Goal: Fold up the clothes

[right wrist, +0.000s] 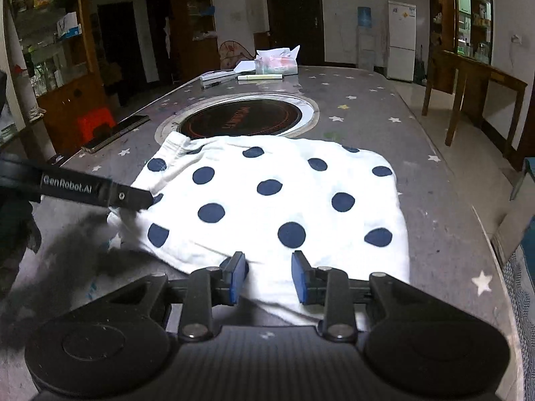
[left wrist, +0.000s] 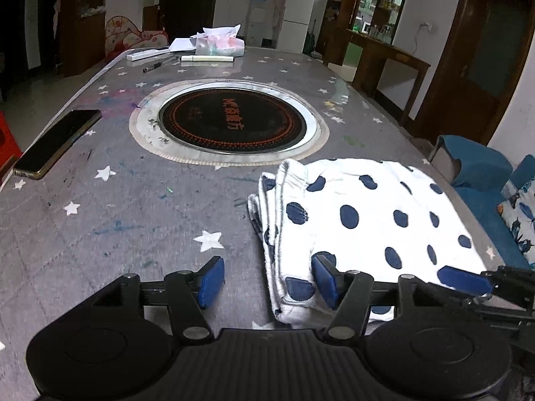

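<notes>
Broadly, a long counter (left wrist: 100, 234) under a grey cloth printed with white stars fills both views, with a round black induction hob (left wrist: 232, 122) ringed in metal sunk into its middle. Next in size is the folded garment (right wrist: 274, 200), white with dark blue dots, lying flat on the near part of the counter on the hob's near side; in the right wrist view its far edge reaches the hob's rim. In the left wrist view its layered edges stack along its left side.

The left gripper (left wrist: 269, 279) hangs low over the garment's near left corner. Its jaws stand wide apart: the right pad sits over the cloth and the left pad is over bare counter, so the stacked edge lies between them, with nothing pressed. In the right wrist view its dark finger reaches to that corner of the garment.

The right gripper (right wrist: 269, 275) hovers at the garment's near edge. Its jaws are parted by a moderate gap with white cloth showing between and beneath them; the pads do not pinch it.

A dark phone (left wrist: 58, 142) lies by the counter's left edge, well apart from the garment. At the far end sit a tissue pack (left wrist: 219, 45), a white remote (left wrist: 143, 54), a pale tube (left wrist: 207, 58) and a pen (left wrist: 155, 66).
</notes>
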A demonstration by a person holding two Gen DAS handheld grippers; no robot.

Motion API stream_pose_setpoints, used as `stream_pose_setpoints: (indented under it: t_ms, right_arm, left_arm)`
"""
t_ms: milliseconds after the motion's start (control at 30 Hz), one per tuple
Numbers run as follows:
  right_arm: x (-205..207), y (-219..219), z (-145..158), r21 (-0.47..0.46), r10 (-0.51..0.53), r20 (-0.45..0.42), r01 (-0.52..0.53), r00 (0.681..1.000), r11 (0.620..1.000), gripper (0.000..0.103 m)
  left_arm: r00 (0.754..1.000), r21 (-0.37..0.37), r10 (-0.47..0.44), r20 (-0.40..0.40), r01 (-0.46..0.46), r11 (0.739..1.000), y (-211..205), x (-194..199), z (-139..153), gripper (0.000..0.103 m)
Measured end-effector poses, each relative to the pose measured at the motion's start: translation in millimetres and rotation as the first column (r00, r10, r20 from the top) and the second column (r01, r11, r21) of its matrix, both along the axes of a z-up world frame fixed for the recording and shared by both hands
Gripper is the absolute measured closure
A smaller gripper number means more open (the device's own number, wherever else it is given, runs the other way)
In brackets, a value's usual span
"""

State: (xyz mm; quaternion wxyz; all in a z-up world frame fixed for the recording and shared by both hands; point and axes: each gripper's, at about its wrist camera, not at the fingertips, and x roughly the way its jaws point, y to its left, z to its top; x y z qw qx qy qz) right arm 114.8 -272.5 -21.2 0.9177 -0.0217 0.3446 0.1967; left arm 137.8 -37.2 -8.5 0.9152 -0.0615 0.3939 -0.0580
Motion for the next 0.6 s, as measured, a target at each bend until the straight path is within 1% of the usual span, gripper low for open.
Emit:
stream_pose_setpoints:
  t_ms: [133, 267, 333, 367, 400, 467, 533, 600]
  right_arm:
    - [-8, -8, 7, 0.018, -0.010, 0.023, 0.009, 1.000, 1.000, 0.071]
    - [-6, -15, -3, 0.014, -0.031, -0.007, 0.031, 1.000, 0.999, 0.069]
    - [-10, -17, -2, 0.021, -0.034, -0.001, 0.034, 0.999, 0.999, 0.067]
    - [-12, -18, 0, 0.023, -0.031, 0.008, 0.031, 0.999, 0.999, 0.065]
    - [-15, -18, 2, 0.025, -0.028, 0.017, 0.027, 0.999, 0.999, 0.060]
    - [-19, -17, 6, 0.019, -0.026, 0.031, 0.025, 0.999, 0.999, 0.055]
    - [-23, -16, 6, 0.017, -0.026, 0.039, 0.026, 0.999, 1.000, 0.046]
    - [-26, -15, 6, 0.018, -0.026, 0.039, 0.025, 0.999, 1.000, 0.040]
  left_arm:
    - [1.000, -0.006, 0.006, 0.017, -0.006, 1.000, 5, -8, 4, 0.037]
    - [1.000, -0.019, 0.015, -0.009, -0.015, 1.000, 7, -8, -2, 0.037]
    - [1.000, -0.023, 0.008, -0.001, -0.008, 1.000, 7, -14, -1, 0.037]
    - [1.000, -0.022, 0.004, 0.004, -0.004, 1.000, 7, -17, 0, 0.037]
    - [1.000, -0.021, 0.002, 0.009, -0.002, 1.000, 7, -20, 1, 0.035]
    - [1.000, -0.027, 0.005, 0.015, -0.004, 1.000, 9, -25, 3, 0.032]
    - [1.000, -0.030, 0.008, 0.018, -0.007, 1.000, 11, -31, 4, 0.031]
    - [1.000, -0.032, 0.011, 0.020, -0.011, 0.999, 12, -38, 4, 0.026]
